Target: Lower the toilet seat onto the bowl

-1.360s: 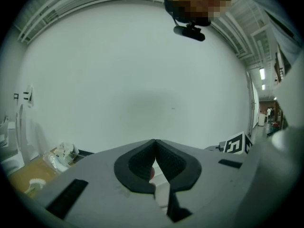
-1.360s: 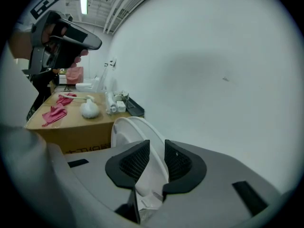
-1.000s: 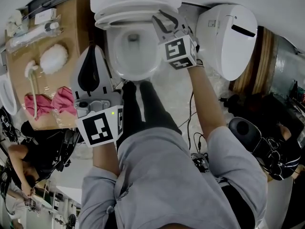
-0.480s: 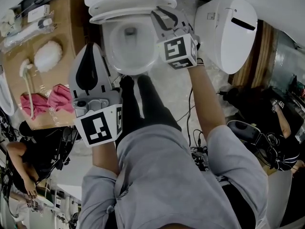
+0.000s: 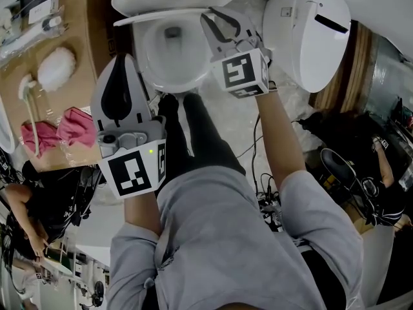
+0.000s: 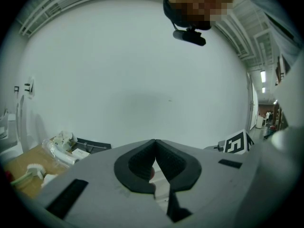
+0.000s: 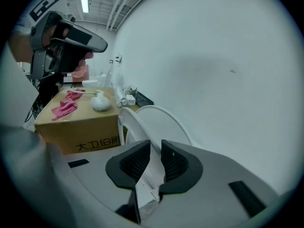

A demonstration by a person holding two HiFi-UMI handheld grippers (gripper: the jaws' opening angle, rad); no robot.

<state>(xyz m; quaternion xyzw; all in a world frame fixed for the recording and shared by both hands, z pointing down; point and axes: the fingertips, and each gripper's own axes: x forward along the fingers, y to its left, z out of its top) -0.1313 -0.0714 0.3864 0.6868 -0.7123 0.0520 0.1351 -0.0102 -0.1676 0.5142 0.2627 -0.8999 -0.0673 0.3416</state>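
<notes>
White plastic toilet seat is raised, tilted over the bowl back rim. R claw pinches the seat's edge at bowl's right side. Step: grip set, seat not yet down. Next: swing it slowly twd bowl front, hold pinch till it lands, no drop. R forearm stretched fwd to bowl. L claw pressed together, empty, hangs back at bowl's left.
</notes>
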